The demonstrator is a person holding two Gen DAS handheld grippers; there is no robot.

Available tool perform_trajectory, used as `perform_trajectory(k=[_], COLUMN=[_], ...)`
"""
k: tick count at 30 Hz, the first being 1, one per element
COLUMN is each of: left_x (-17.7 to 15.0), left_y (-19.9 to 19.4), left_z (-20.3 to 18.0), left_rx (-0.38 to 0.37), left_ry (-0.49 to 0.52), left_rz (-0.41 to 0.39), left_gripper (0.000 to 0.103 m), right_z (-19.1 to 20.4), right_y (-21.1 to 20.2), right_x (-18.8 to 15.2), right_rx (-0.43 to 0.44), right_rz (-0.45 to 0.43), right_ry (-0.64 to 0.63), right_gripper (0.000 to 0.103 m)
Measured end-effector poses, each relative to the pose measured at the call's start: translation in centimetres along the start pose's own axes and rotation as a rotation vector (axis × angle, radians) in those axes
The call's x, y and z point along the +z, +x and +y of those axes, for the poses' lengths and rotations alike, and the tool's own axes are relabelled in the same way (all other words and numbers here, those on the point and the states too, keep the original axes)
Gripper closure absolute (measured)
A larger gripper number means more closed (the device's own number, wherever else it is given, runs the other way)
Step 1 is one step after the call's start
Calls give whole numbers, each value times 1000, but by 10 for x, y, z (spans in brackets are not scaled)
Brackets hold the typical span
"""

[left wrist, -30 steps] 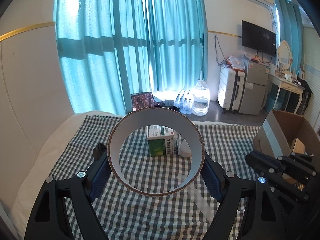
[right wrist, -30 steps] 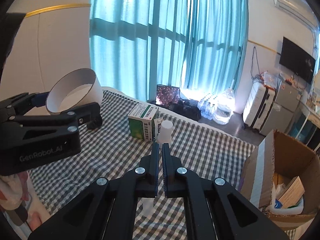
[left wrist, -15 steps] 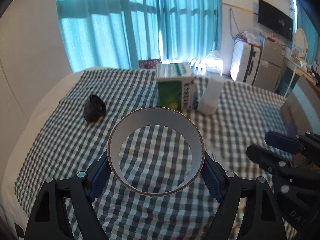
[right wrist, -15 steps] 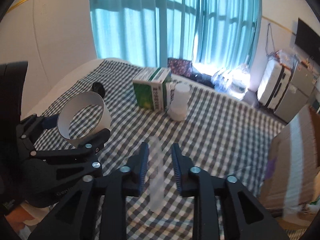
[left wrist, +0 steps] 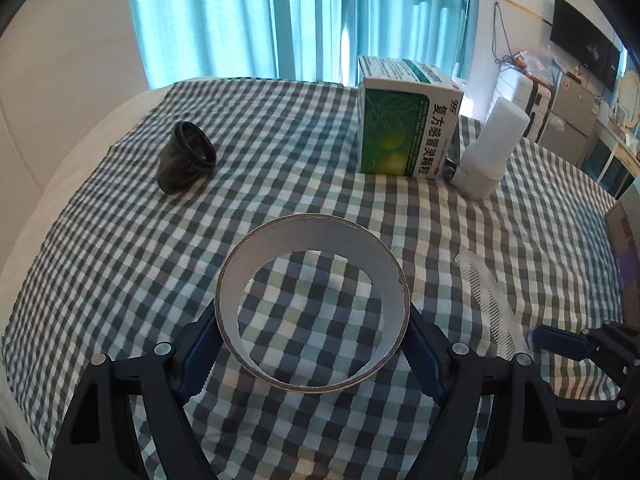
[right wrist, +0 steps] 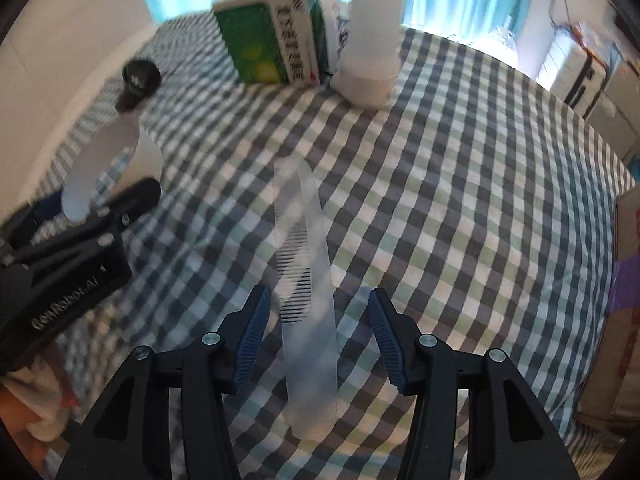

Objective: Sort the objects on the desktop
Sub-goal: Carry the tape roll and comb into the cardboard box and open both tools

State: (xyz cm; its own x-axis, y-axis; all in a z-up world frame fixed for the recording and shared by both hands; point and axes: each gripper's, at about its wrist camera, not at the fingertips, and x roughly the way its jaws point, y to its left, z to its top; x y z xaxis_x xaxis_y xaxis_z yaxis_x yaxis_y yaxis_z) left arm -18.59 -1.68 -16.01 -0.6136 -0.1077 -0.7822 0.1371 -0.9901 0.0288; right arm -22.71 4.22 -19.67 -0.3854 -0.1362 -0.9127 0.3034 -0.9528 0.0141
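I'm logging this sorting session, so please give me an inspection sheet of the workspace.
Surface: checked cloth, lightly wrinkled.
Job's things: tape ring held; clear comb lying flat; green box upright beside white bottle; black cup on its side.
Clutter: nothing seen.
Grippers: left tool shut on the ring; right tool open, straddling the comb.
Cables: wires on far wall.
Surroundings: teal curtains, cardboard box.

Teal curtains [left wrist: 304, 20] hang behind the checked cloth [left wrist: 120, 240], with a wall television [left wrist: 580, 56] at right.
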Motion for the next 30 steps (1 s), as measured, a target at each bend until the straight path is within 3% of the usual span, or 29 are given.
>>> perform_trajectory(k=[8,9,10,16,24,30], left_x=[2,2,2,2,14,41], left_y=[-12,-15,-19,-52,-111,-191], left_z=[-2,-2,-2,-3,-15,-78], left_rx=[-3,-2,-4,-24,-67,-238], left_ry=[0,1,2,31,29,134], left_rz=[-18,-24,-32,-89,-139,-250], left_gripper=[20,20,20,20,20,20], right_z=[2,1,0,-15,-31,-73], right_y=[-1,-2,-5,-27,-116,-211], right_x=[-11,-11,-11,-23,-45,-62], right_rx=[-29,-14,13,62,37,10], right_rz=[-16,-16,-19,-38,-246,-445], right_ry=[-51,-49,-37,46,87,175], right_gripper=[52,56,77,77,77,77])
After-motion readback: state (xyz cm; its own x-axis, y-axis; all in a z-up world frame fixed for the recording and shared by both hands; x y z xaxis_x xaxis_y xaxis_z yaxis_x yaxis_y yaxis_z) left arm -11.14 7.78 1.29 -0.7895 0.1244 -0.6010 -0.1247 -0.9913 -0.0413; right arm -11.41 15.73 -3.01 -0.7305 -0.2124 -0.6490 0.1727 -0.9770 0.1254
